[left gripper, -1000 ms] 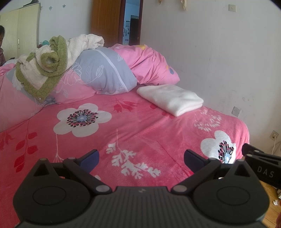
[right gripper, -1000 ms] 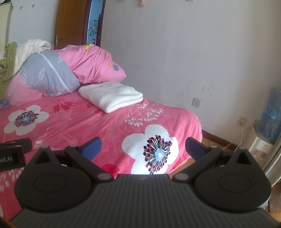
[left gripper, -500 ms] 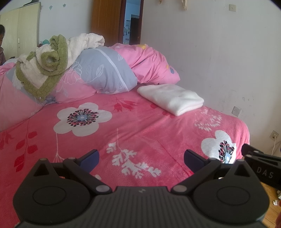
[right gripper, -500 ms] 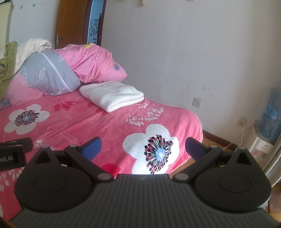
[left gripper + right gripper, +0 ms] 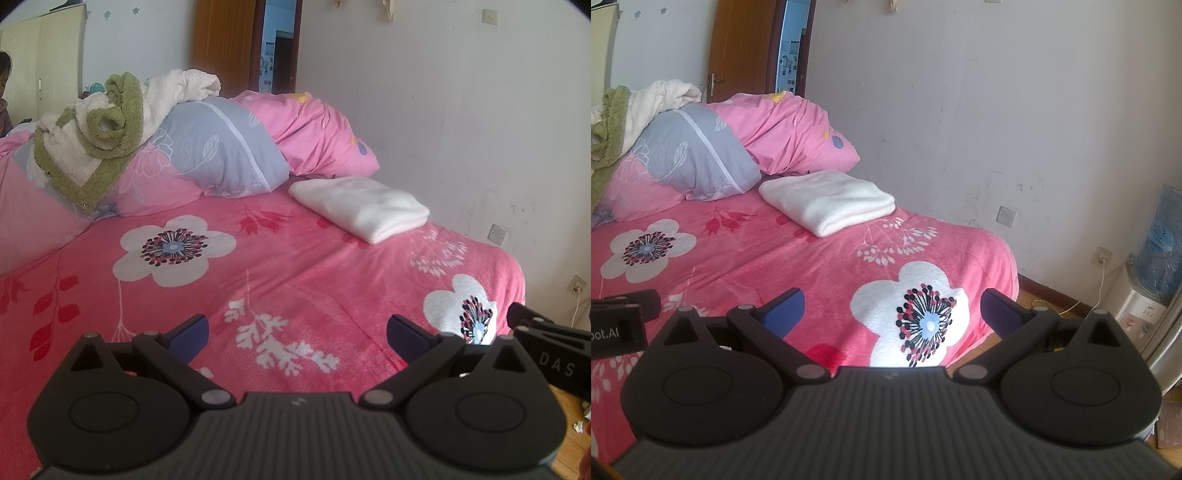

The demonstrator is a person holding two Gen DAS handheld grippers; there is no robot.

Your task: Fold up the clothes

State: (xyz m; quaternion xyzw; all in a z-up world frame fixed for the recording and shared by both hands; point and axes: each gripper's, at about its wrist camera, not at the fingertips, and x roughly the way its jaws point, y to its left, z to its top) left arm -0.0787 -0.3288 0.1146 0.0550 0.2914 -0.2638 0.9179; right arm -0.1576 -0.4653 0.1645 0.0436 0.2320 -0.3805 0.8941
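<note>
A folded white towel (image 5: 360, 206) (image 5: 829, 201) lies flat at the far side of the pink flowered bed (image 5: 280, 273) (image 5: 768, 258), close to the wall. A crumpled cream and green garment (image 5: 107, 129) (image 5: 617, 118) is heaped on the pillows at the far left. My left gripper (image 5: 297, 334) hovers open over the near part of the bed with nothing between its fingers. My right gripper (image 5: 892, 310) is open and empty too, above the bed's near right corner. Each gripper's side shows at the edge of the other's view.
Pink and grey pillows (image 5: 221, 162) are piled at the head of the bed. A white wall (image 5: 461, 110) runs along the far side. A water dispenser (image 5: 1152, 266) and wooden floor (image 5: 1034, 299) lie right of the bed. A person (image 5: 4, 96) is at the far left edge.
Both views have drifted very slightly; the grippers stay open and nothing on the bed has moved.
</note>
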